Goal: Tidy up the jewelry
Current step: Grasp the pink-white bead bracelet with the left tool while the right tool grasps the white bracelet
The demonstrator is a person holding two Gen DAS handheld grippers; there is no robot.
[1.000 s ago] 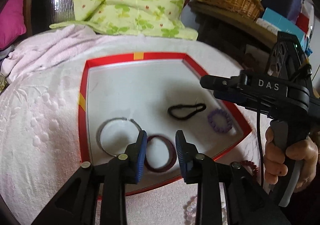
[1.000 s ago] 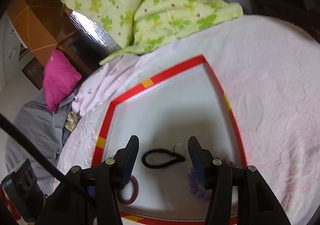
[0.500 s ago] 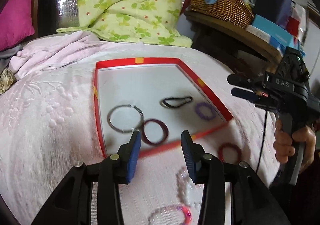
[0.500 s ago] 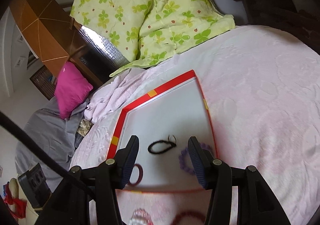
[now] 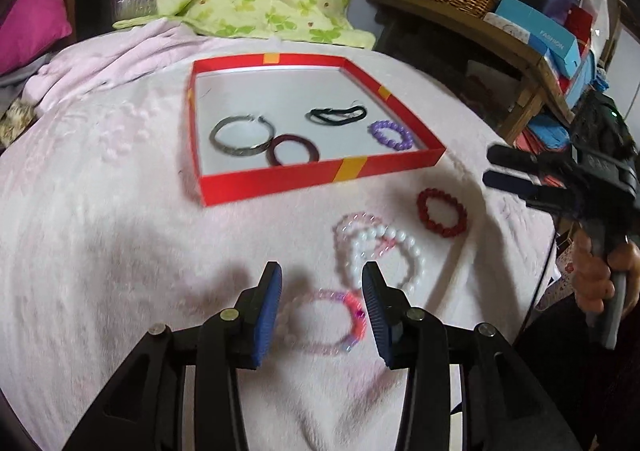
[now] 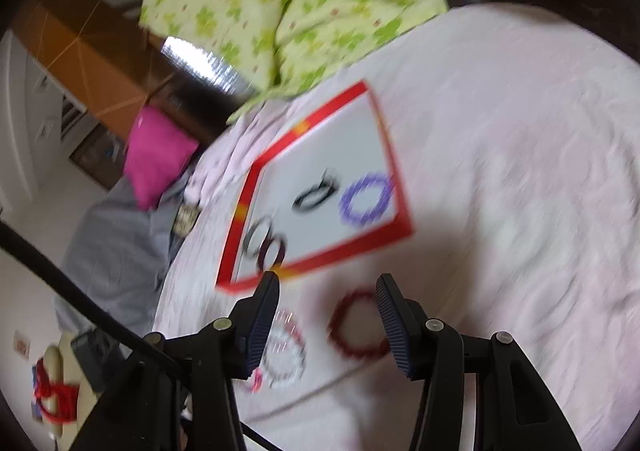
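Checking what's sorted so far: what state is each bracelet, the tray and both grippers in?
red tray: holds four pieces
silver bangle: in tray
maroon ring: in tray
black band: in tray
purple bracelet: in tray
red bracelet: on blanket
white bracelet: on blanket
pink bracelet: on blanket
left gripper: open
right gripper: open

On the pink bedspread (image 5: 100, 251), the red shallow cardboard tray (image 5: 320, 175) lies ahead of my left fingers (image 5: 268, 311). In it, a silver metal bangle (image 5: 240, 135) sits left, touching a maroon ring bracelet (image 5: 294, 150); a black hair tie (image 5: 338, 115) lies behind a purple beaded bracelet (image 5: 391, 135) at right. Before the tray lie a red beaded bracelet (image 5: 441, 212), a white pearl bracelet (image 5: 384, 259) and a pink translucent beaded bracelet (image 5: 324, 321).
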